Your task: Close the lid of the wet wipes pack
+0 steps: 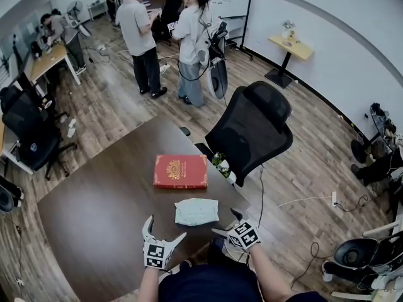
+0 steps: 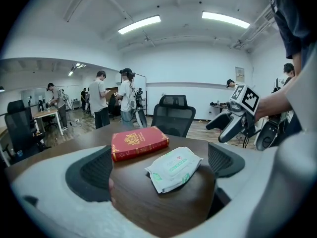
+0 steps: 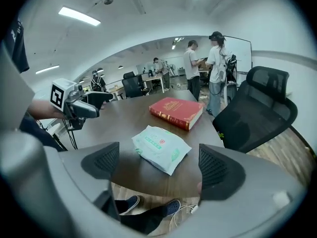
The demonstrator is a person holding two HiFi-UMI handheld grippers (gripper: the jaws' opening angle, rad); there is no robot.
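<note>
The wet wipes pack (image 1: 196, 211) is white and pale green and lies flat on the dark brown table (image 1: 107, 200), its lid down against the pack. The left gripper view has the pack (image 2: 174, 168) ahead of the wide-apart jaws. From the right gripper the same pack (image 3: 160, 148) lies ahead and below. My left gripper (image 1: 162, 231) hovers near the table's front edge, open, nothing between its fingers. My right gripper (image 1: 227, 222) is off the pack's right side, raised above the table edge, open and empty.
A red hardback book (image 1: 181, 171) lies just beyond the pack. A black office chair (image 1: 252, 131) stands at the table's far right corner, with a small plant (image 1: 221, 164) beside it. Several people stand in the room behind. Cables lie on the floor at right.
</note>
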